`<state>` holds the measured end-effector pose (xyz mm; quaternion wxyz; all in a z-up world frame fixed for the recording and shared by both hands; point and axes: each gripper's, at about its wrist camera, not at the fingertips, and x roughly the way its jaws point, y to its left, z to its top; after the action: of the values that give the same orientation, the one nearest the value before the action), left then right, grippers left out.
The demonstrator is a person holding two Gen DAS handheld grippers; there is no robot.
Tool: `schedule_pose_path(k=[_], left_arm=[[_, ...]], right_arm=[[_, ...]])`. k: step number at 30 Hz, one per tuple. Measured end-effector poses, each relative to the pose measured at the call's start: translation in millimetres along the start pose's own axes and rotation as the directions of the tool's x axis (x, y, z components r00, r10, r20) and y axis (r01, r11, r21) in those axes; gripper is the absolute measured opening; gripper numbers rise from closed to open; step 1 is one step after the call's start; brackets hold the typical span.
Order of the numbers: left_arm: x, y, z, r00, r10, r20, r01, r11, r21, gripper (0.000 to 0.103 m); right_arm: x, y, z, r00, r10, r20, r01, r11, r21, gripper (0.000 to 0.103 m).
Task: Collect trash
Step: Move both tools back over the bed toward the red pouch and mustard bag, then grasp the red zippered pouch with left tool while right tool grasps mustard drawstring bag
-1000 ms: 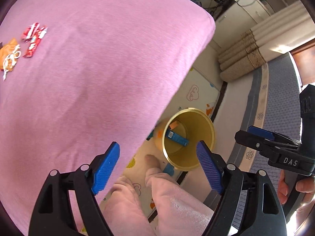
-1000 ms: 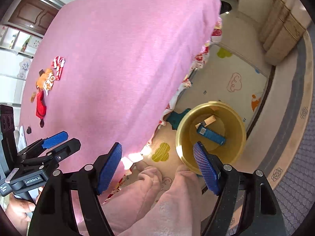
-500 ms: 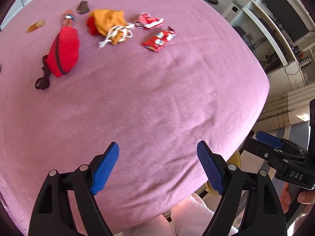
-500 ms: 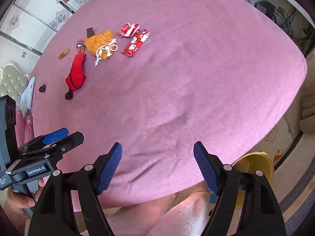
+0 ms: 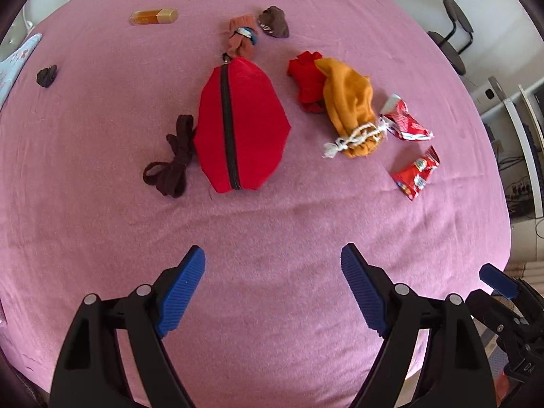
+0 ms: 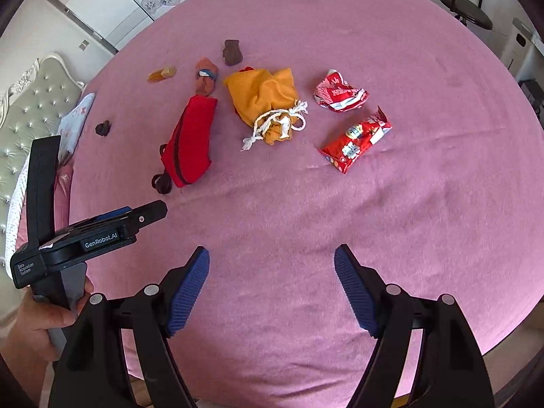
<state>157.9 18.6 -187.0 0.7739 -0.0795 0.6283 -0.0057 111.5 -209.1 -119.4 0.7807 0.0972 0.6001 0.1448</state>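
Note:
Two red snack wrappers lie on the pink bed cover. The flat one (image 6: 355, 144) (image 5: 416, 175) is nearer; the crumpled one (image 6: 338, 93) (image 5: 404, 122) lies just behind it. My left gripper (image 5: 272, 278) is open and empty, above the near part of the cover, well short of the wrappers. My right gripper (image 6: 272, 278) is open and empty, also above the near part. The left gripper shows at the left in the right wrist view (image 6: 149, 210).
A red zip pouch (image 5: 238, 125), an orange drawstring bag (image 5: 350, 108), a dark strap (image 5: 173, 166), rolled socks (image 5: 241, 39), a brown cloth (image 5: 273, 26), an amber bottle (image 5: 154, 17) and a small dark item (image 5: 47, 75) lie on the cover (image 5: 272, 224). A black chair (image 6: 464, 3) stands beyond.
Both grippers have swung up from the yellow bin on the floor to face the bed cover. The bin has left both views. Both stayed open.

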Motion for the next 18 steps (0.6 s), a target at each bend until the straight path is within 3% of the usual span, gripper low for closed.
schedule_pose_path(k=[8, 16, 17, 18], left_arm=[[62.1, 11.3, 57.3, 0.996, 0.06, -0.064, -0.066, 0.994, -0.09, 0.082], [106.6, 12.1, 81.1, 0.985, 0.108, -0.132, -0.126, 0.983, -0.131, 0.082], [108.2, 13.2, 82.8, 0.985, 0.106, -0.136, -0.125, 0.982, -0.142, 0.076], [109.5, 14.5, 84.2, 0.985, 0.1, -0.142, -0.122, 0.981, -0.151, 0.063]], right_arm=[[40.2, -4.6, 56.6, 0.998, 0.033, -0.053, -0.036, 0.998, -0.051, 0.075], [73.6, -14.6, 89.8, 0.995, 0.043, -0.089, -0.047, 0.998, -0.041, 0.075], [76.7, -15.0, 93.1, 0.995, 0.04, -0.089, -0.044, 0.998, -0.045, 0.075], [79.9, -15.2, 96.8, 0.995, 0.036, -0.092, -0.041, 0.998, -0.053, 0.075]])
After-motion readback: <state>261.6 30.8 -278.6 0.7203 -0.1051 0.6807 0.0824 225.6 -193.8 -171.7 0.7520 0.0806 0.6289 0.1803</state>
